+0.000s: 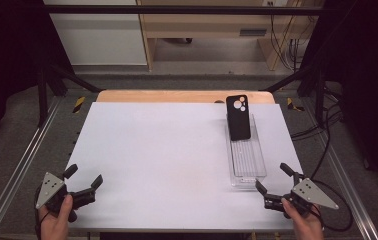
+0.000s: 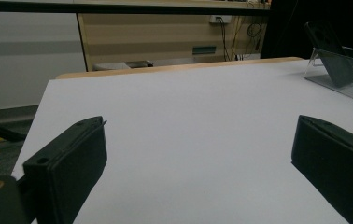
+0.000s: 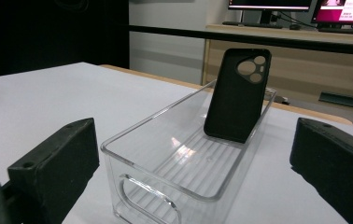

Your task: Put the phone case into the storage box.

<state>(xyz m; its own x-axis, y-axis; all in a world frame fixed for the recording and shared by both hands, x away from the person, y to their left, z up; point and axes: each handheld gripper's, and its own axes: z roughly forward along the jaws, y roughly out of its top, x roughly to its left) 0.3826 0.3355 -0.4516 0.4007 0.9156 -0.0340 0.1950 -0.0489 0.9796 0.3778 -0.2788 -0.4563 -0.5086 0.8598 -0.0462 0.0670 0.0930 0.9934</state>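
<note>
White table [image 1: 152, 150], lit monitors [image 3: 305, 4]

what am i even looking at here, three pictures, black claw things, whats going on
A person sits at a white table holding a two-jaw tool in each hand: the left gripper and right gripper. One picture looks down from above; the other two come from cameras riding on each gripper, so the black blocks at their bottom corners are its own jaws. Both stand open, holding nothing. On the table is a clear plastic bin with a black phone case inside, leaning against its far end.
</note>
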